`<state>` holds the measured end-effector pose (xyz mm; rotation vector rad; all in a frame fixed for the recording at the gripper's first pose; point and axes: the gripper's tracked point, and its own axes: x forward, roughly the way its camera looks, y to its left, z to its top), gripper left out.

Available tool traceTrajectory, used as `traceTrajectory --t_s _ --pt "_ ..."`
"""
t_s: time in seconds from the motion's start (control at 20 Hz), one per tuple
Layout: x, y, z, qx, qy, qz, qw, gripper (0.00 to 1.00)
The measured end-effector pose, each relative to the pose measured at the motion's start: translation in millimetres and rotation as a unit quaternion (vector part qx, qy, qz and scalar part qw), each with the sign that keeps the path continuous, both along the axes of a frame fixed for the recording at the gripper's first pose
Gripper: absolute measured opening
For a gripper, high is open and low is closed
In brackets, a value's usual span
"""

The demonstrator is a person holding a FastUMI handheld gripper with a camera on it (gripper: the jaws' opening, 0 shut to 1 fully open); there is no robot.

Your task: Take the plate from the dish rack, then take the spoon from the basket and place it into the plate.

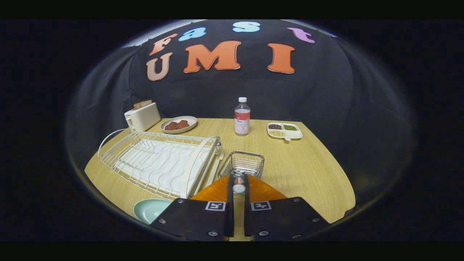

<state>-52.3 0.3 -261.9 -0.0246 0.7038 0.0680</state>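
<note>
Spoon in your fingers, plate down to the left.

On the surface [297, 163], the dish rack [159, 163] fills left of centre, the basket [243, 163] sits just ahead; the plate [149, 209] lies lower left beside your gripper [239, 185], whose fingers look clenched on the spoon [239, 187], its length hidden, so you'd swing left.

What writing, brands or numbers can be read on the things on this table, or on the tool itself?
Bottle: its label carries print, too blurred to read.
Gripper: square black-and-white markers, patterns rather than words; its fingers are shut on the spoon, just short of the basket.
Toaster, dish rack, plate: no text visible.
</note>
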Motion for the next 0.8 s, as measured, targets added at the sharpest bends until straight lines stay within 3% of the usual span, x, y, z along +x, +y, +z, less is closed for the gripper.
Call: traceTrajectory --t_s 0.55,0.8 --pt "-19.3 -0.6 71.6 0.024 -0.027 0.004 0.999 0.11" --pt "-39.8 13.0 100.0 0.046 -0.035 0.024 0.998 0.11"
